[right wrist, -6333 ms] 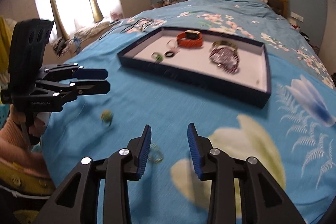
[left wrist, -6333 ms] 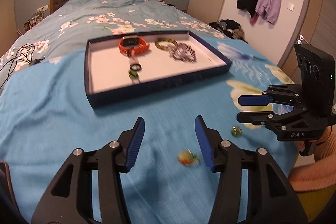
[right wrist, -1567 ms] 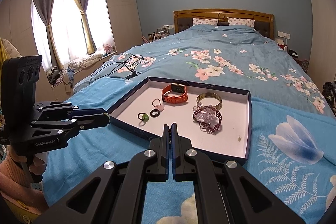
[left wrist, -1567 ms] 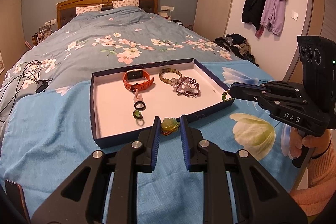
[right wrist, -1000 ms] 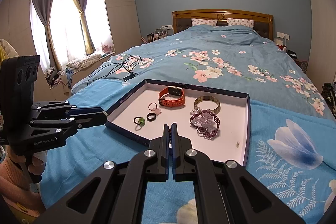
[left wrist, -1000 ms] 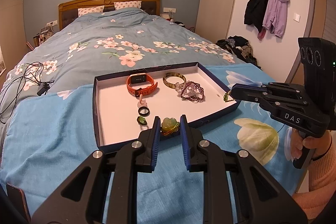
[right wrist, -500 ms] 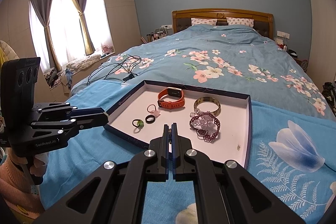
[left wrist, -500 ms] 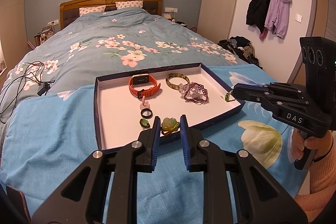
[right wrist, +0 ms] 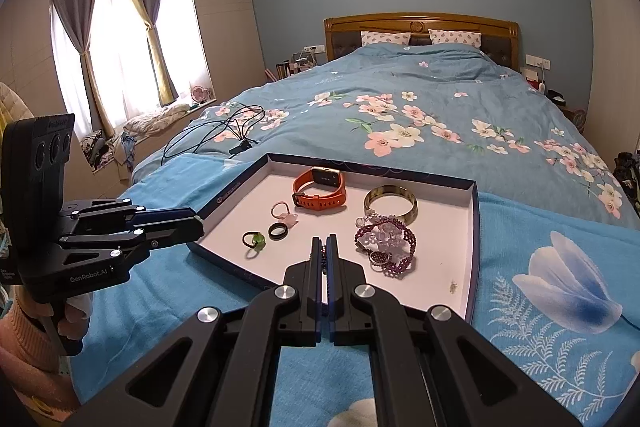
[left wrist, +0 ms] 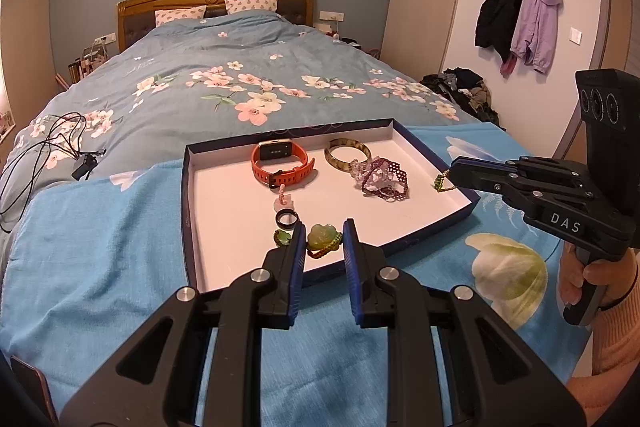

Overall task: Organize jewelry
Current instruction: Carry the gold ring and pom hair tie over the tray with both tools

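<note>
A wide bed under a teal floral quilt [left wrist: 248,83] fills both views, with a bright blue flower-print blanket [left wrist: 100,247] spread across its foot. On that blanket lies a shallow rectangular navy-walled tray with a white floor [left wrist: 224,235]. In the left wrist view the tray's contents sit as on a clock face: an orange-strapped smartwatch [left wrist: 280,165] at twelve o'clock, a mottled olive bangle [left wrist: 347,151] at one, a heap of purple beaded bracelets [left wrist: 382,179] at two, a small pink ring [left wrist: 282,198] near the centre, a black band ring [left wrist: 287,218] just below it and a green-stone ring [left wrist: 282,237] at six.

The left gripper [left wrist: 323,241] hangs over the tray's near edge, its blue pads pressed narrowly on a pale green carved pendant on a beaded cord [left wrist: 322,235]. The right gripper [right wrist: 325,255], at three o'clock of the tray in that view, is fully closed, pinching a small green beaded trinket [left wrist: 440,182] over the tray's right wall.
</note>
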### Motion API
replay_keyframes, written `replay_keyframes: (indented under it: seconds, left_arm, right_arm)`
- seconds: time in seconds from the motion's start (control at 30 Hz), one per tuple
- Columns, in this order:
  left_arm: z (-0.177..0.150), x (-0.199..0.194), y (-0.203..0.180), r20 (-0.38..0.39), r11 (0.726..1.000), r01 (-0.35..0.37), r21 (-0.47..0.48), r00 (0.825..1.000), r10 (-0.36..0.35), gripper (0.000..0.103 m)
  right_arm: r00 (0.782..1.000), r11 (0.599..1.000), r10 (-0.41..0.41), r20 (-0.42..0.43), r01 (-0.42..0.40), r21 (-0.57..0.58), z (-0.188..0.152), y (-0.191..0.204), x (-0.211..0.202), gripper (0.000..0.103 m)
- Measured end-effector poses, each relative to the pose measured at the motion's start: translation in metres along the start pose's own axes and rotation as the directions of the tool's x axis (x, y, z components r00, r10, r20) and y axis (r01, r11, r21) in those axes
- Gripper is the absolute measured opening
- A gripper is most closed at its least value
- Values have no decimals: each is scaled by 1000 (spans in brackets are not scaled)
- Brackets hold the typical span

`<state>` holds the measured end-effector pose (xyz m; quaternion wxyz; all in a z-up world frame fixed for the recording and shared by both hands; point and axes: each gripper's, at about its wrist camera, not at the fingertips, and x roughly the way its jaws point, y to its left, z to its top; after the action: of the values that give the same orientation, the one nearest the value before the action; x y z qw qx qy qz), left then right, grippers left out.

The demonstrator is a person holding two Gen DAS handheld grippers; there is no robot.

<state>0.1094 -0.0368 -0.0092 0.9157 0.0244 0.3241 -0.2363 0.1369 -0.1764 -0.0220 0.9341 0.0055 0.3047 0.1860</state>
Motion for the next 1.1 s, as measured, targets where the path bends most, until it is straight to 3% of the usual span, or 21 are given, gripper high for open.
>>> replay_keyframes:
  seconds: [1.1]
  left_arm:
    - [5,48,19,-84,997,-47,-55,996,42,19]
  right_arm:
    - [996,999,-32,-83,36,38,1,-25,44,1]
